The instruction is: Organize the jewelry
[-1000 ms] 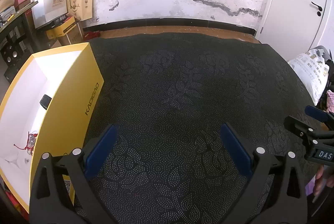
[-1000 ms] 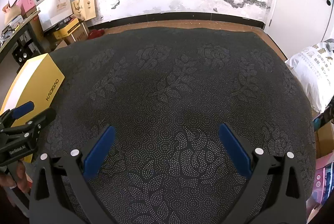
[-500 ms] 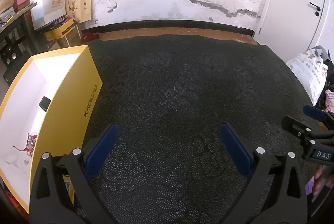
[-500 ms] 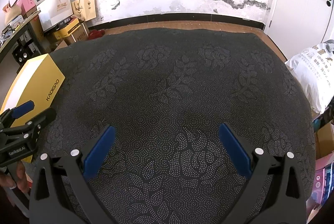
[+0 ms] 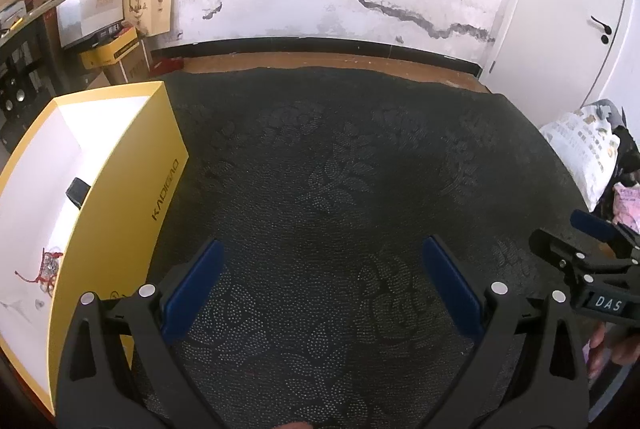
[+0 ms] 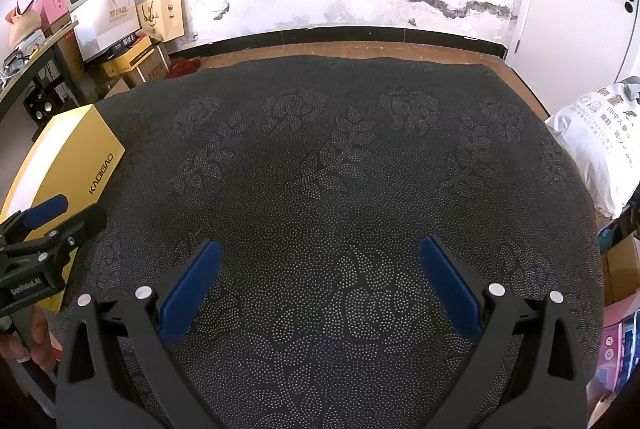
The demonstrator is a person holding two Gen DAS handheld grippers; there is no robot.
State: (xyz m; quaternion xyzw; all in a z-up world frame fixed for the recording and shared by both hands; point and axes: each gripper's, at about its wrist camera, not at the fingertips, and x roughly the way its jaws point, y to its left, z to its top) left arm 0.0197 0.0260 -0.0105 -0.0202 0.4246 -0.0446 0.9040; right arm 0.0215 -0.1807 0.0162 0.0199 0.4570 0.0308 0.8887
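Note:
A yellow box point(image 5: 120, 197) with a white inside stands open at the left edge of the dark patterned tablecloth point(image 5: 340, 169). Inside it lie a red-corded bracelet point(image 5: 48, 269), a thin silver piece point(image 5: 24, 309) and a small black item point(image 5: 77, 191). My left gripper point(image 5: 320, 281) hovers open over bare cloth just right of the box, holding nothing. My right gripper point(image 6: 320, 281) is open too, empty, above the cloth's middle. Each gripper appears in the other's view: the right gripper point(image 5: 588, 241) at the right edge, the left gripper point(image 6: 60, 217) in front of the box point(image 6: 72, 165).
A white printed sack point(image 6: 600, 149) lies off the table's right side. Boxes and paper bags point(image 6: 120, 25) are stacked by the wall at back left, beside a dark shelf point(image 6: 32, 77). A white door point(image 5: 580, 9) stands at back right. A hand point(image 6: 28, 341) grips the left tool.
The left wrist view has tipped up and drifted slightly, so the box sits a bit farther right and lower in frame. The right gripper barely moved. Both stay open.

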